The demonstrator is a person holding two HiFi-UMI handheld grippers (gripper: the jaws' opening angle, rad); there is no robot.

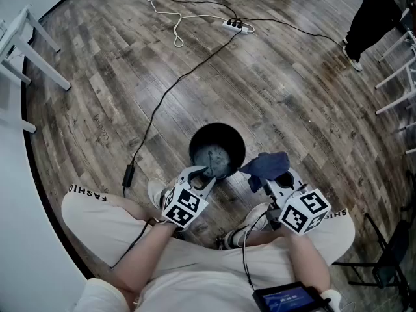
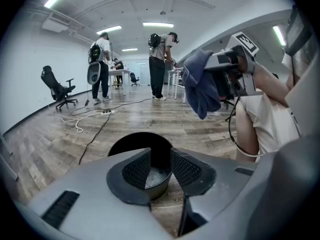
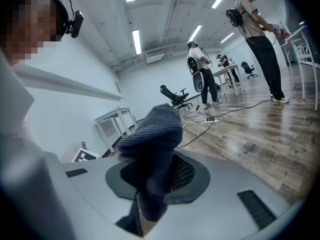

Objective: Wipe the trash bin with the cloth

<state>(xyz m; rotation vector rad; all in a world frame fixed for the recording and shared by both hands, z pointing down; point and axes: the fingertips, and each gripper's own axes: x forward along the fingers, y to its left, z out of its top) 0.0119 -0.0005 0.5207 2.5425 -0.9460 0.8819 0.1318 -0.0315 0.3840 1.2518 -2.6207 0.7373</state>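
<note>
Plank floor (image 1: 97,96), black bin (image 1: 197,140) standing on it, cloth (image 1: 268,164) just to the bin's right.
Bin's near rim was hidden behind the left gripper (image 1: 204,173), whose jaws stood apart with nothing clamped; contact with the bin could not be told. Bin bottom showed a pale grey patch, too blurred to identify. Right gripper (image 1: 262,178) was clamped on the blue cloth, which bunched above the jaws, its lower end cut off below them.
</note>
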